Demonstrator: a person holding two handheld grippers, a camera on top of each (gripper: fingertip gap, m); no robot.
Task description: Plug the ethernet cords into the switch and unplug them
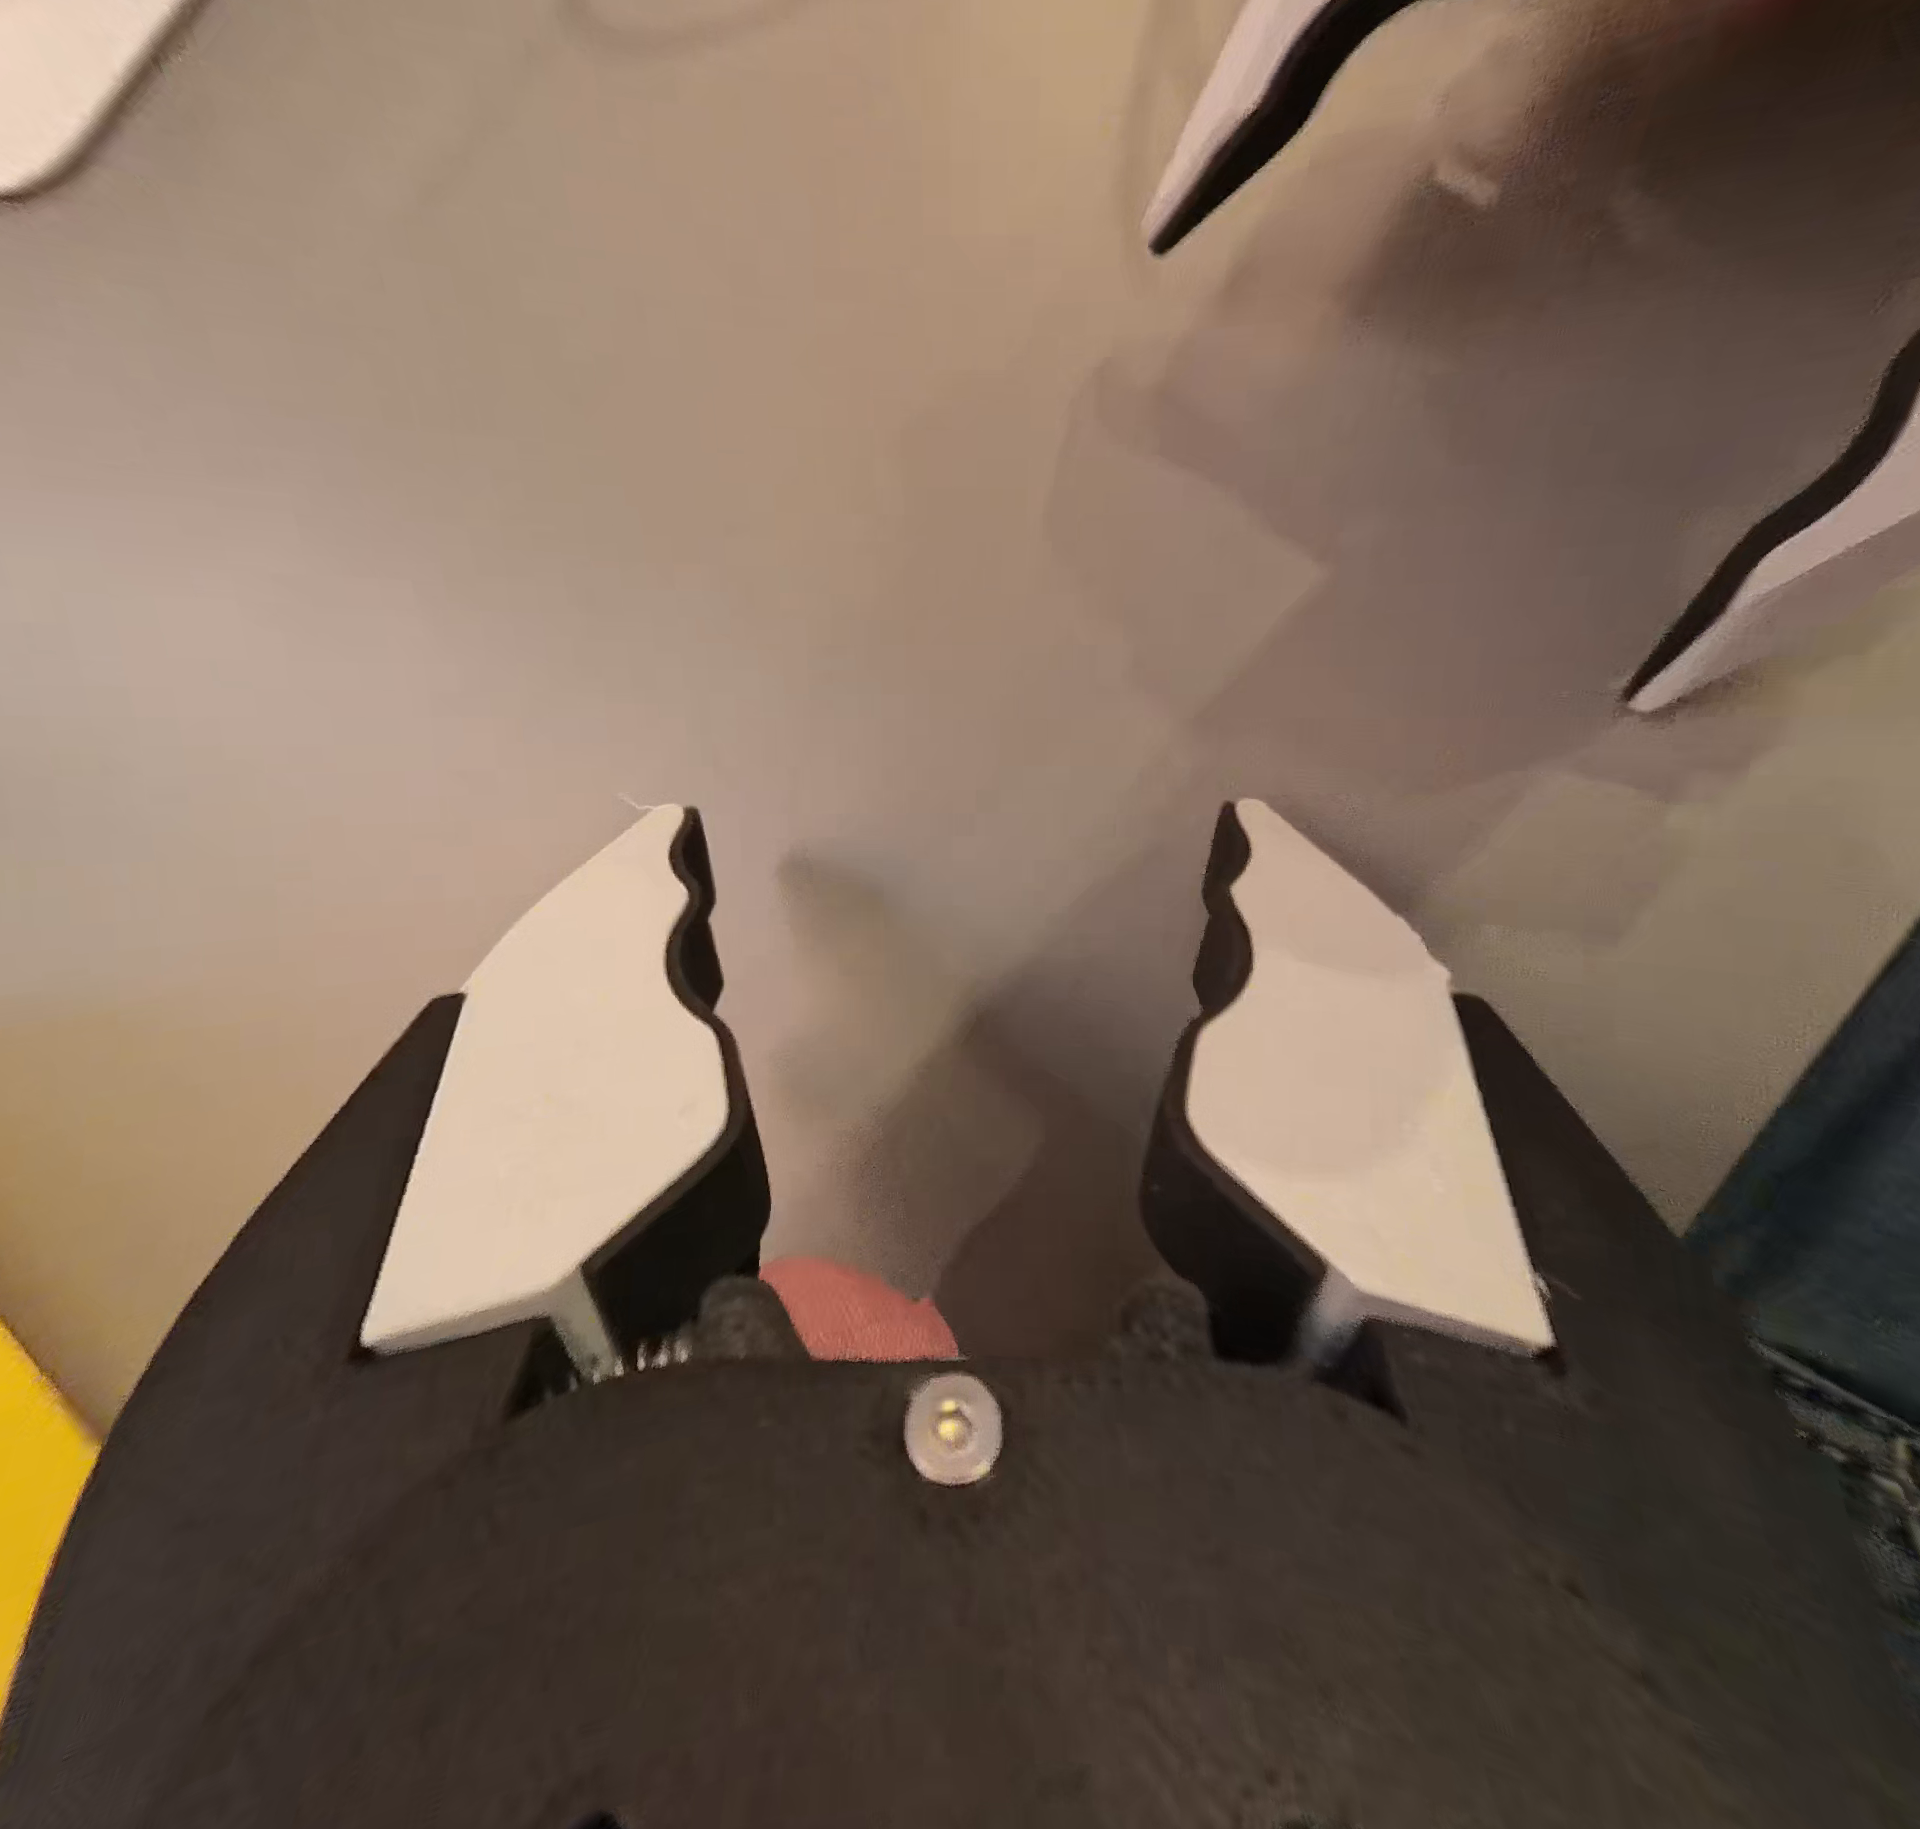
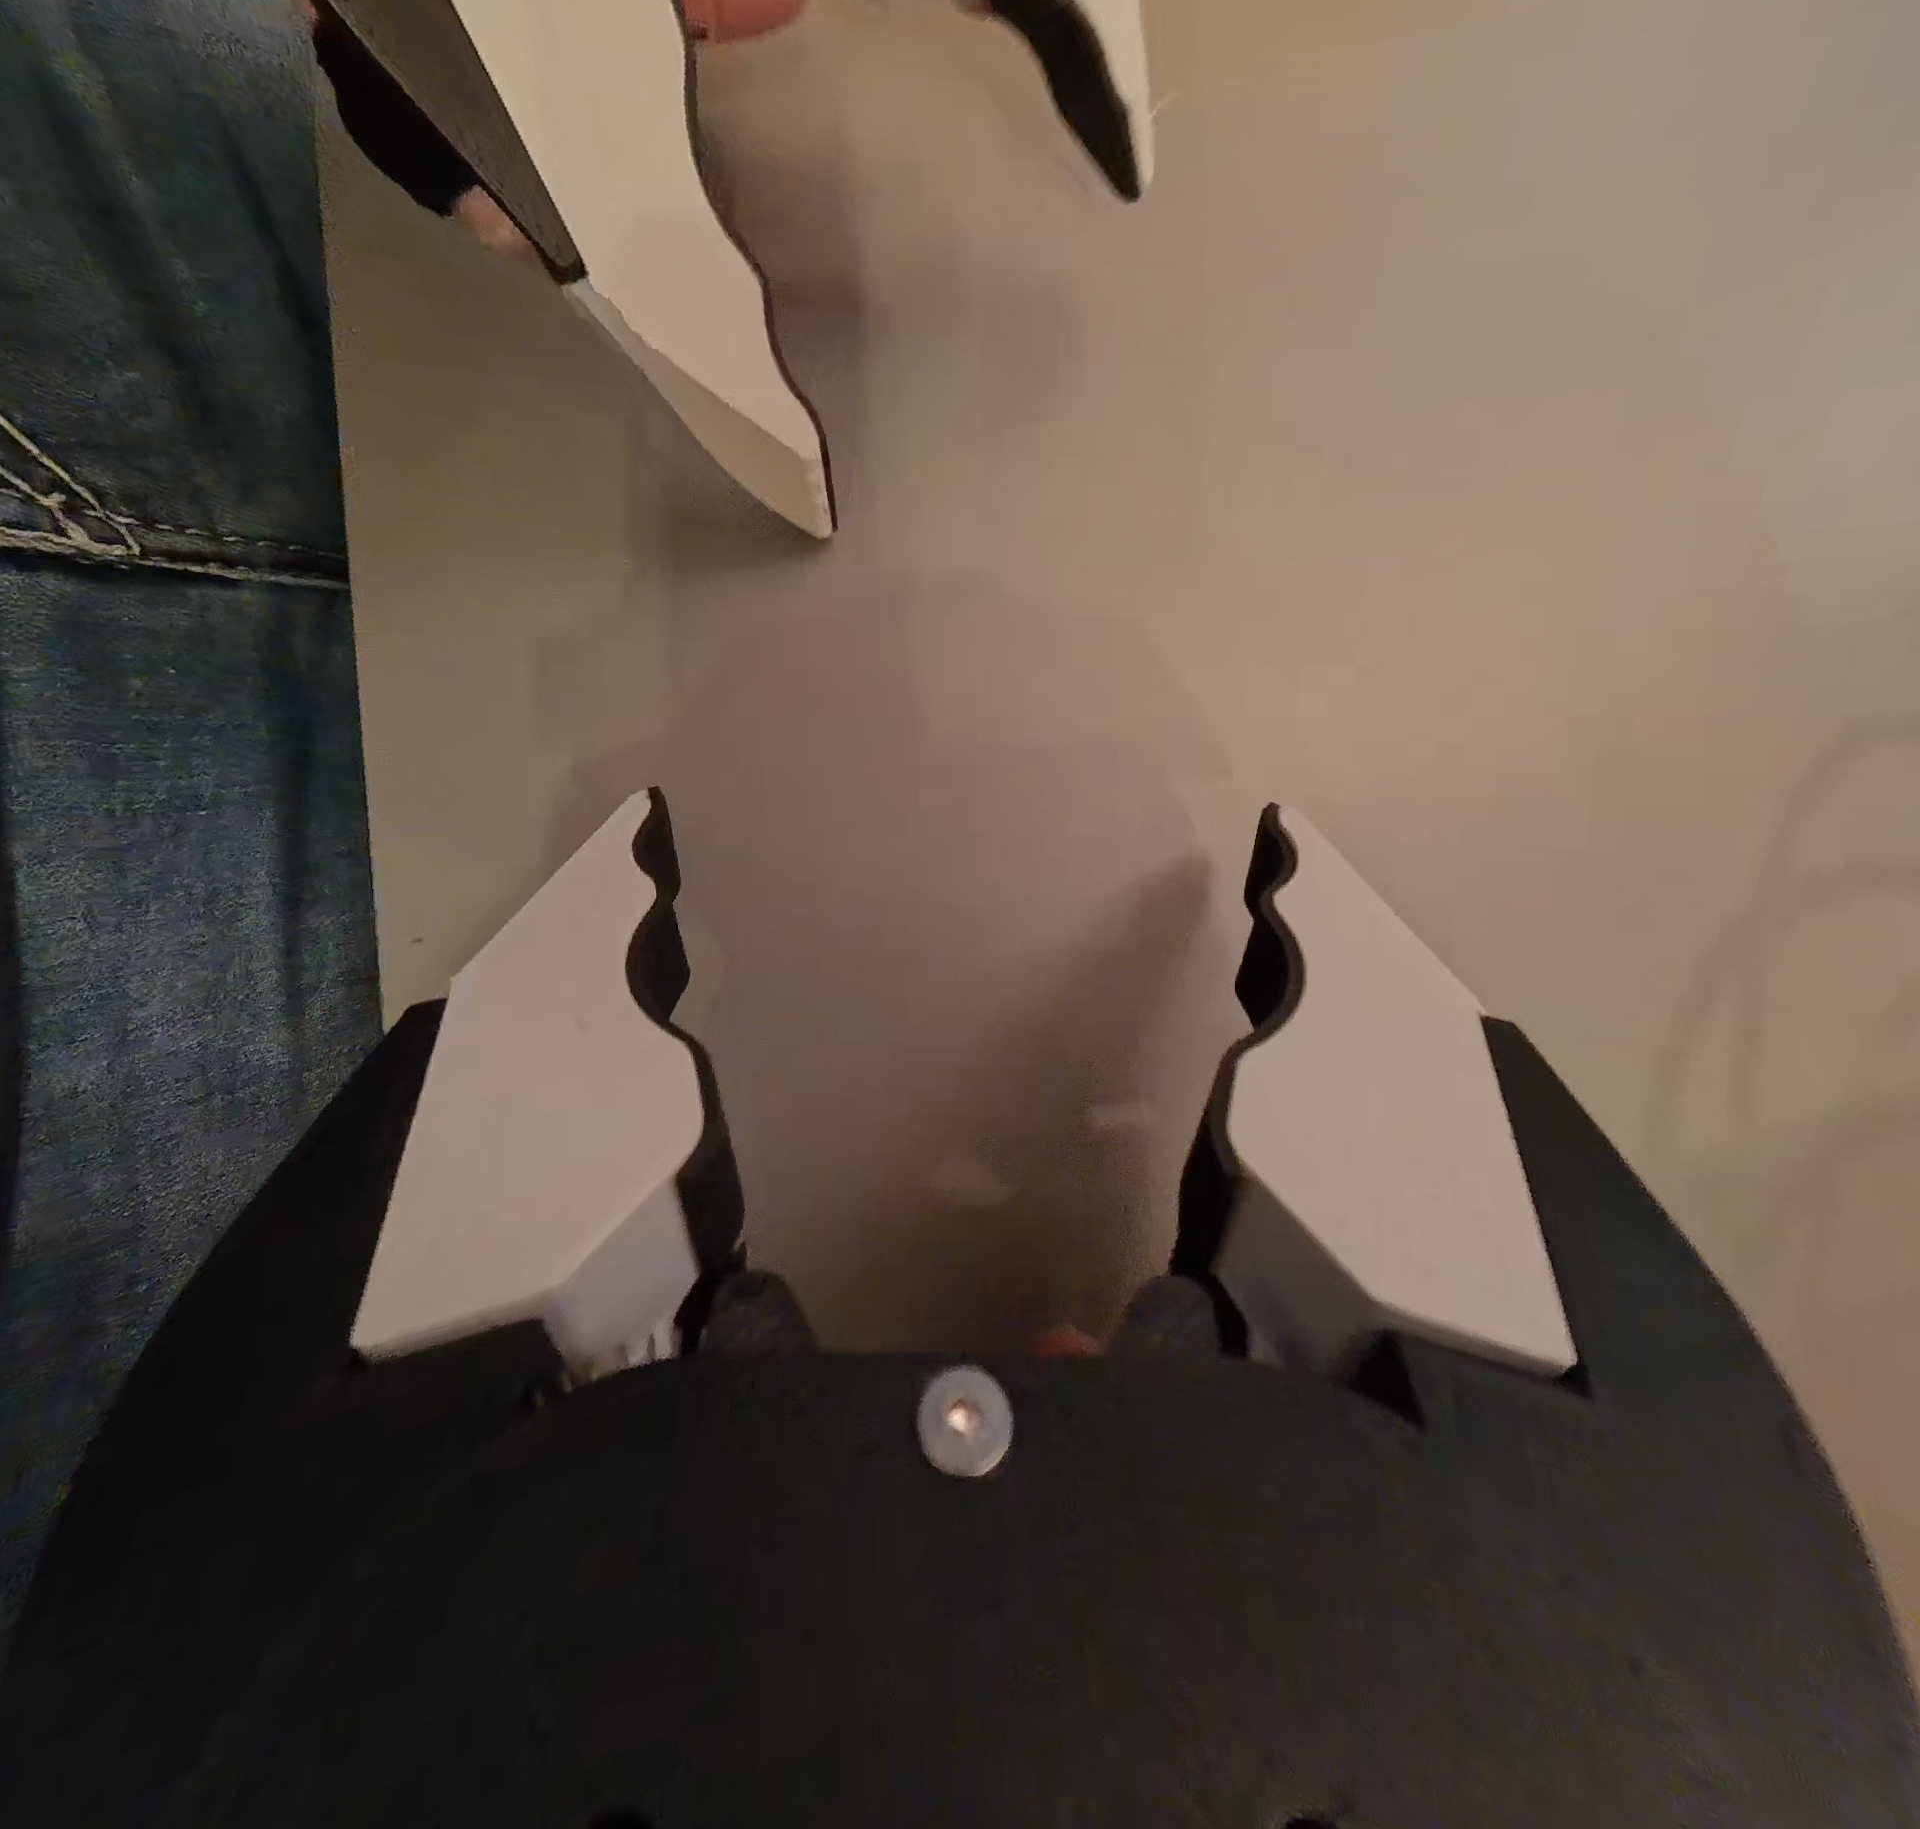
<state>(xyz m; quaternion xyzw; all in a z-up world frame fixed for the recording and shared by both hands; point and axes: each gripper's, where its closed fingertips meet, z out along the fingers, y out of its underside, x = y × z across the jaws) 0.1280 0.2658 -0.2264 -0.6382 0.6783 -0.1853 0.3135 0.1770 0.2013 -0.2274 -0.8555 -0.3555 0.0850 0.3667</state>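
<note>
Above the bare beige tabletop (image 1: 520, 532), near its edge by a person's denim (image 2: 156, 844), the left gripper (image 1: 961, 823) and right gripper (image 2: 961, 813) are held with jaws apart and empty, while switch and cords cannot be made out.

Little of the task's gear shows. A pale ethernet cord (image 1: 644, 18) lies in loose loops flat on the beige table (image 1: 520, 532) at the top of the left wrist view, too blurred to show a plug. The right wrist view shows faint loops (image 2: 1756, 823) at its right edge. A white, flat, round-cornered box (image 1: 94, 23), perhaps the switch, lies in the upper left corner, cut by the frame; its ports are unseen.
</note>
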